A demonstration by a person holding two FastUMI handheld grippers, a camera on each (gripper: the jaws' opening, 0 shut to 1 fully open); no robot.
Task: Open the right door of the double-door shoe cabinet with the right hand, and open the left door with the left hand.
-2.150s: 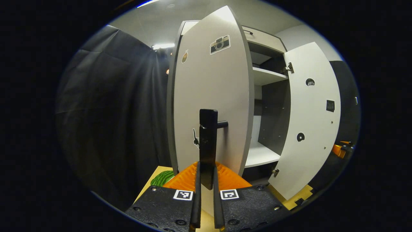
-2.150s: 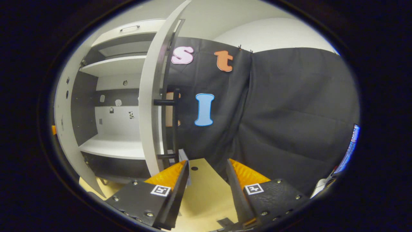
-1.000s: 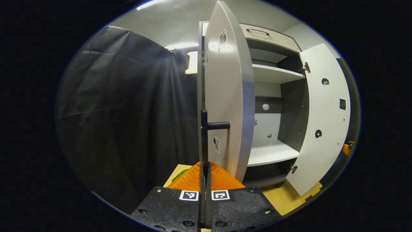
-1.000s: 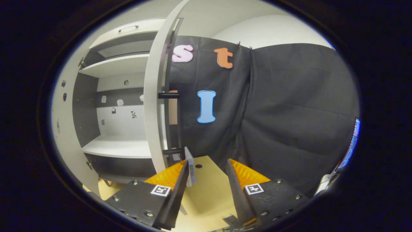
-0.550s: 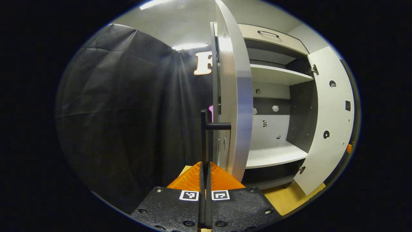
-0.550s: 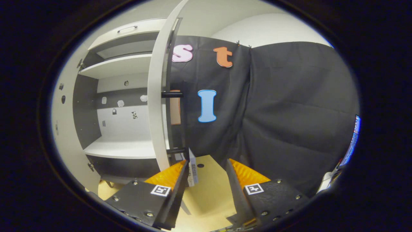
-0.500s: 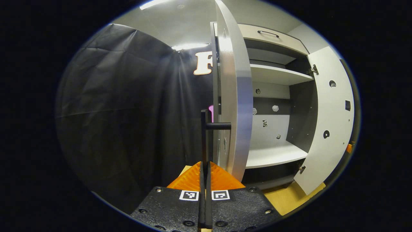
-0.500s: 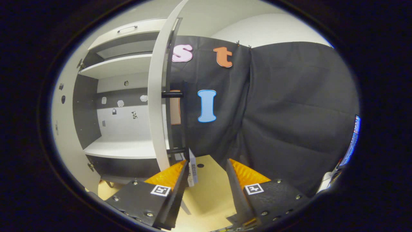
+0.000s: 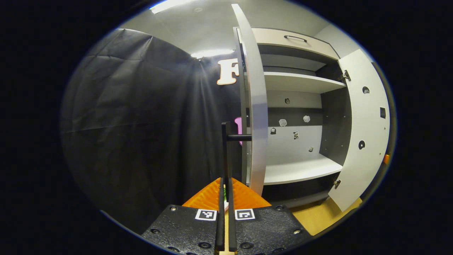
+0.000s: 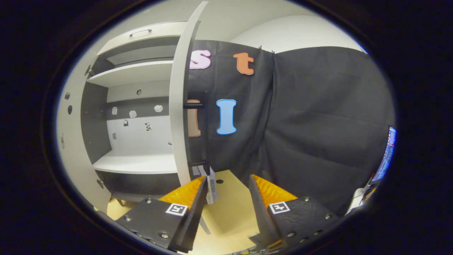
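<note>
Black cloth walls the booth around the shoe cabinet [image 9: 300,81], whose shelves show at 3 o'clock in the left gripper view. Both doors stand open: left door [image 9: 255,106] edge-on at centre, right door [image 9: 364,134] beyond. At 6 o'clock, the left gripper [image 9: 225,198] pinches the black handle [image 9: 225,152]. The right gripper [image 10: 226,198] is spread, beside that door's handle [image 10: 194,105].
</note>
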